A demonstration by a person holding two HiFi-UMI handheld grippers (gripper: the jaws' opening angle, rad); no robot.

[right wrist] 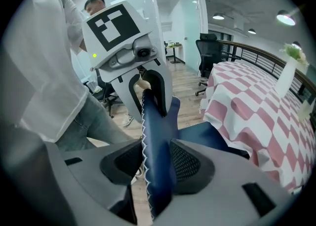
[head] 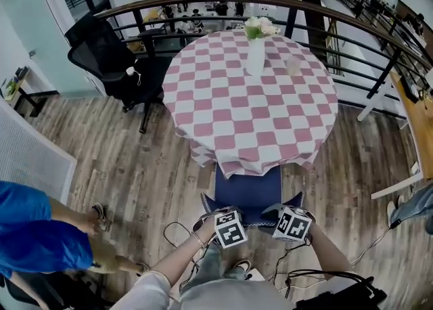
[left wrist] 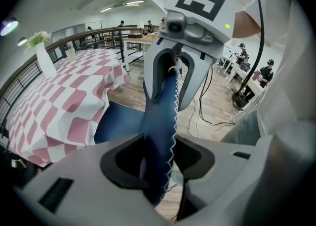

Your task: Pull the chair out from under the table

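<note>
Head view: the blue chair (head: pixel 247 190) sits tucked under the round checked counter (head: pixel 223 119). The left gripper (head: pixel 211 212) and right gripper (head: pixel 289 211) are at the 2 top corners of its back.

Left gripper view: the fingers (left wrist: pixel 196 158) squeeze the chair's back.

Right gripper view: the fingers (right wrist: pixel 190 163) are apart, with the back between them.
</note>
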